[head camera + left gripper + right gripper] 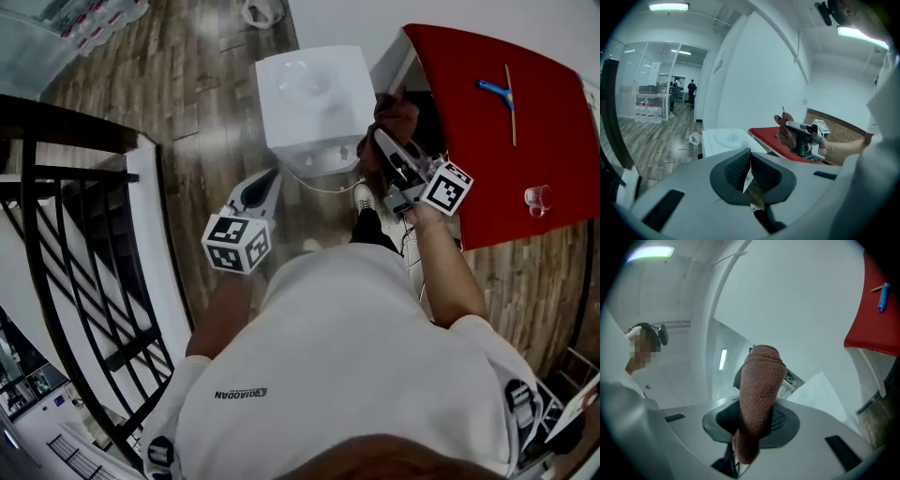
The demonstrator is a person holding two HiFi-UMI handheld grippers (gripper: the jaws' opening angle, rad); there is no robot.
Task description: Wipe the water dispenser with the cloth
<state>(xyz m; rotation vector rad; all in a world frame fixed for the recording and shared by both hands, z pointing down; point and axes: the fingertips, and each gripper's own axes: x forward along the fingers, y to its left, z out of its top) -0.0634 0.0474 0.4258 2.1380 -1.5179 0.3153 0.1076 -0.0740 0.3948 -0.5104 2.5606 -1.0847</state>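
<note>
A person in a white shirt point(347, 366) stands on a wooden floor point(202, 141) and holds a gripper in each hand. The right gripper point(382, 141) is closed tight on a reddish-brown cloth point(761, 380). The cloth is pinched between the two jaws, and it sticks up past them in a thick fold. The left gripper point(750, 169) has nothing in it. Its two dark pads point(733, 171) are pressed together, with only a thin crack between them. The white water dispenser point(314, 94) stands on the floor in front of the person, next to the white wall. The cloth is held up in the air, just beside the right side of the water dispenser. In the left gripper view there is a gap between the cloth and the dispenser. The left gripper points at the front left side of the dispenser and is not touching it. To the right is a red table point(506, 178). A blue squeegee point(497, 92) and a small clear cup point(537, 199) lie on it. A black railing point(66, 234) runs along the left side.
</note>
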